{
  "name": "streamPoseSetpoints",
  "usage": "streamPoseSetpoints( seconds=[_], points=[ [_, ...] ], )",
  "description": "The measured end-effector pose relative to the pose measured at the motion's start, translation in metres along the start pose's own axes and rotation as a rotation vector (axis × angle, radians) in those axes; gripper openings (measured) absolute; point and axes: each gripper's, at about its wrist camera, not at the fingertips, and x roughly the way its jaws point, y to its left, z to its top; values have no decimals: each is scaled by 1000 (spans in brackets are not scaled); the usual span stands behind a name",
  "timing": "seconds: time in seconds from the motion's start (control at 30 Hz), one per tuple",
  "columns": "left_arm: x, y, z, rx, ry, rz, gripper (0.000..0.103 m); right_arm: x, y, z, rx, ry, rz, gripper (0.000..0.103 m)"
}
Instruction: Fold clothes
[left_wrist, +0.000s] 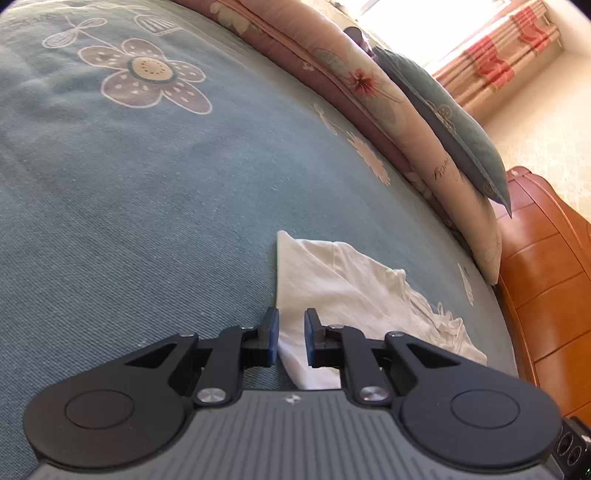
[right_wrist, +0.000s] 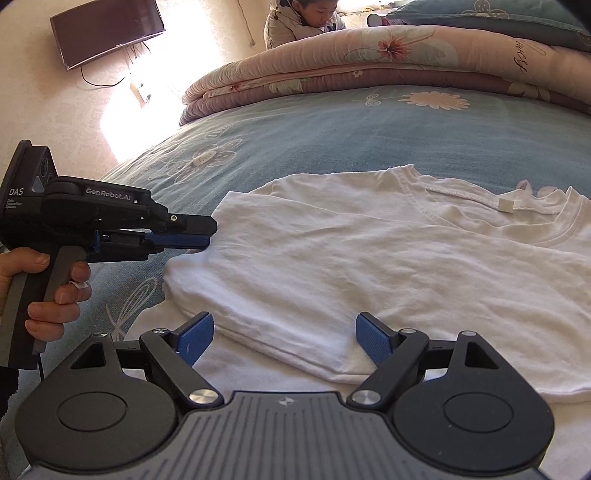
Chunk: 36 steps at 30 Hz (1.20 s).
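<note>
The likeliest trouble was the fold slipping: the left gripper sat at the folded edge of the white T-shirt with its jaws only narrowly parted, cloth between them but not visibly pinched — any tug from there would probably catch one layer alone and drag the fold askew. The right gripper hovered over the near edge, jaws wide apart, holding nothing. The shirt lay on the blue flowered bedspread, one side apparently doubled over the body, collar and label showing at the far right, thin, limp and lightly creased.
</note>
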Motion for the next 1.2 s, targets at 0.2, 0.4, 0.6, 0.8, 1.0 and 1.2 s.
streamPoseSetpoints(
  seconds=[0.2,0.4,0.6,0.8,1.0,1.2],
  points=[
    [-14,-32,-10,98,34,-120,36,-13,0,0,34,1,-18,87],
    [-4,-48,-33,176,135,-103,39,-33,2,-1,25,5,-35,87],
    [-27,-38,-26,101,31,-10,46,-61,0,-4,20,-10,-82,87],
    [-46,-37,-29,87,-15,-57,68,-74,14,-3,2,-30,-49,87],
    [-35,-13,-31,9,19,-141,73,-52,59,4,-86,2,47,87],
    [-38,12,-25,-86,6,-240,77,-6,99,8,-121,40,143,87]
  ],
)
